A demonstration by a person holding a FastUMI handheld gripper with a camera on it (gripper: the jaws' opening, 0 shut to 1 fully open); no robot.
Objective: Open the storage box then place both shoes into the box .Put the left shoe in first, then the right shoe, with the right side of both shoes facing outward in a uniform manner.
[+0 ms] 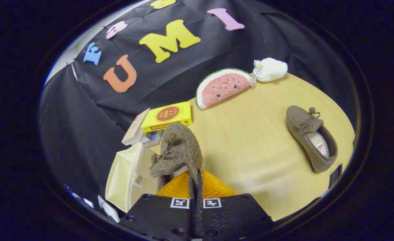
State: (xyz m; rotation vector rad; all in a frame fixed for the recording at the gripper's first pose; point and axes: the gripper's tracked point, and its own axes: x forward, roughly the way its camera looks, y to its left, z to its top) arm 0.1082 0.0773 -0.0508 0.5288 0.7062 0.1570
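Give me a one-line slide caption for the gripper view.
Claw shut on a brown shoe, lifted beside the cream storage box; second shoe waits on the wooden table.

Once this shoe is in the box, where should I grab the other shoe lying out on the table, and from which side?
The gripper is shut on the first shoe beside the storage box. For the other shoe, probably pinch the collar wall at the heel, one finger inside the opening. It lies upright on the table, opening up, so come from above.
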